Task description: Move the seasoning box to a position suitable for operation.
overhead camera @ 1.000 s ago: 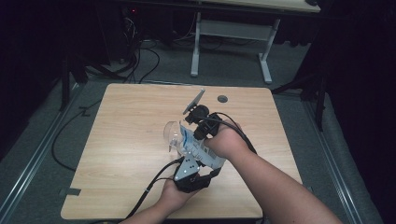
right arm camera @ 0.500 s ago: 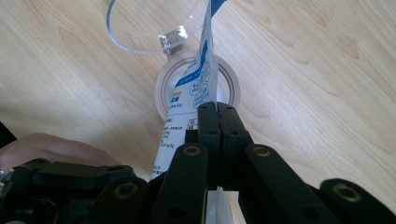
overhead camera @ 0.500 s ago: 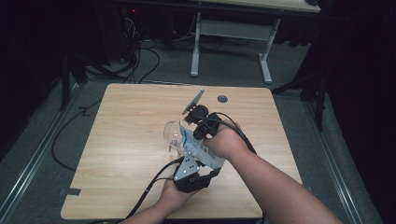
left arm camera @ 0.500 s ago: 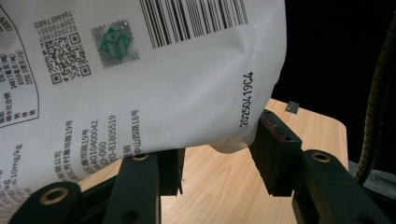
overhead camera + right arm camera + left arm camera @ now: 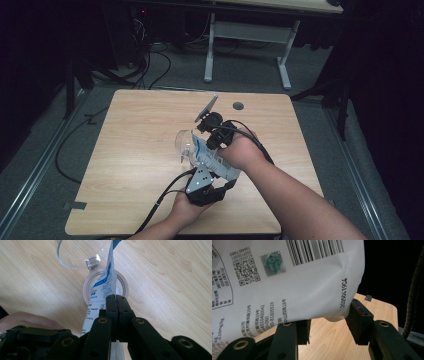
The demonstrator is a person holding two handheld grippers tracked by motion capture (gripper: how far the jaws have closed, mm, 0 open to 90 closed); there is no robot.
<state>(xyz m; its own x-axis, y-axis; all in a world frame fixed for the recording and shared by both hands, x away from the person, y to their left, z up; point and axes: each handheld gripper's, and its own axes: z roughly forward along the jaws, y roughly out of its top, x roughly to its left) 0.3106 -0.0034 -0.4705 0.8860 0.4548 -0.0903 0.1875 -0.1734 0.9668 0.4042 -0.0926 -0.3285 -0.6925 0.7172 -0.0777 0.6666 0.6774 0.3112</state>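
A white pouch [image 5: 216, 161] with blue print and a barcode [image 5: 287, 285] is held up slantwise over the wooden table [image 5: 135, 130]. My left gripper [image 5: 211, 174] is shut on its lower bulging end, with a pad [image 5: 359, 320] pressing each side [image 5: 329, 322]. My right gripper [image 5: 210, 140] is shut on the pouch's thin upper edge [image 5: 116, 301]. The pouch's top corner [image 5: 110, 262] points into a clear plastic jar [image 5: 185, 142] standing on the table; the jar's rim [image 5: 72, 265] and round base [image 5: 87, 287] lie just ahead of the right jaws.
A small round hole [image 5: 238, 106] sits near the table's far edge. Black cables trail off the table's near edge [image 5: 160, 200] and lie on the floor at the back [image 5: 150, 65]. A white desk frame [image 5: 250, 35] stands beyond the table. Dark surroundings on both sides.
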